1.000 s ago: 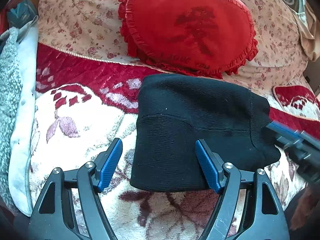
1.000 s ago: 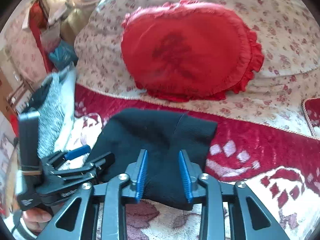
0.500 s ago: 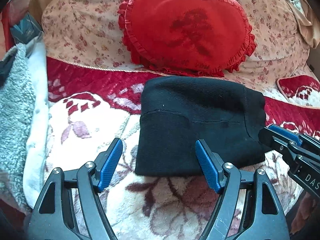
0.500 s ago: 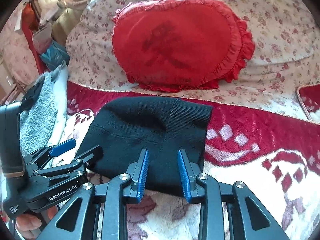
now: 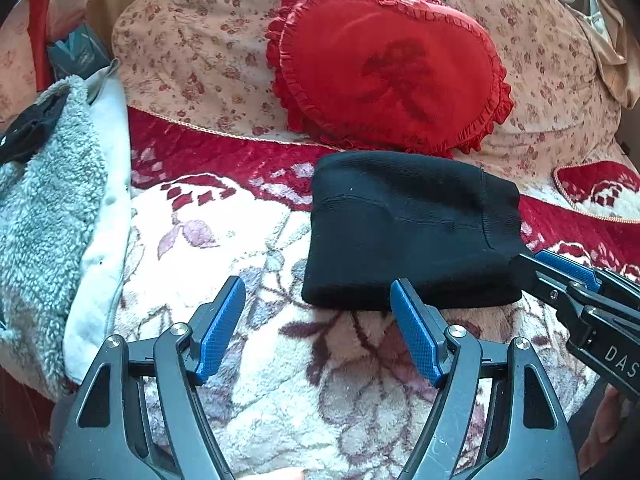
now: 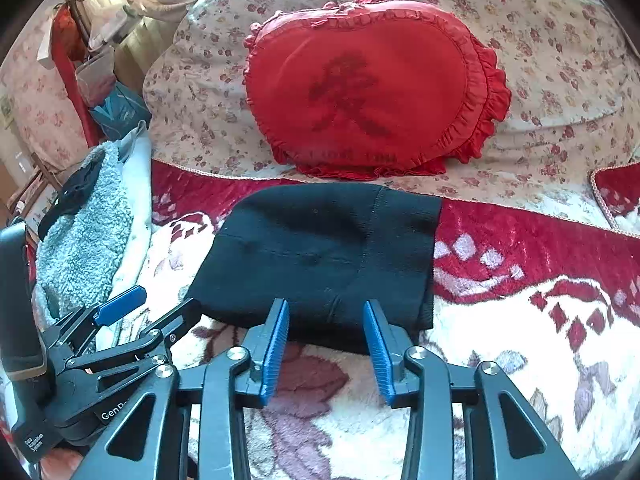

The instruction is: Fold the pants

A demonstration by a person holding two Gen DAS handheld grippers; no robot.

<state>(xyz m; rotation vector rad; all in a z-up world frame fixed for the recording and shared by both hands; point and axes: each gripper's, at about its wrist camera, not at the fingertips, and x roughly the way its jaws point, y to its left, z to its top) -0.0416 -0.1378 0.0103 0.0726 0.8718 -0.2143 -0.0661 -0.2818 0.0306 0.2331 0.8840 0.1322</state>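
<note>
Left wrist view: a plush cream-and-red floral blanket [image 5: 248, 248] covers the seat, with a red heart-shaped ruffled cushion [image 5: 384, 68] leaning against the floral back behind it. A grey fleece throw [image 5: 44, 208] lies at the left edge.

The black knit pants [image 5: 408, 228] rest on the blanket, in front of the cushion, as a compact, thick, roughly rectangular bundle. Edges appear aligned, so the fold looks essentially complete. The fabric should handle as soft, light and limp, not slippery. Any further grasp is best taken at a near corner, pinching all layers together.

The left gripper [image 5: 318, 330] is released, holding nothing, just short of the near edge. The right gripper [image 6: 326, 342] is likewise spread and empty at that edge.
</note>
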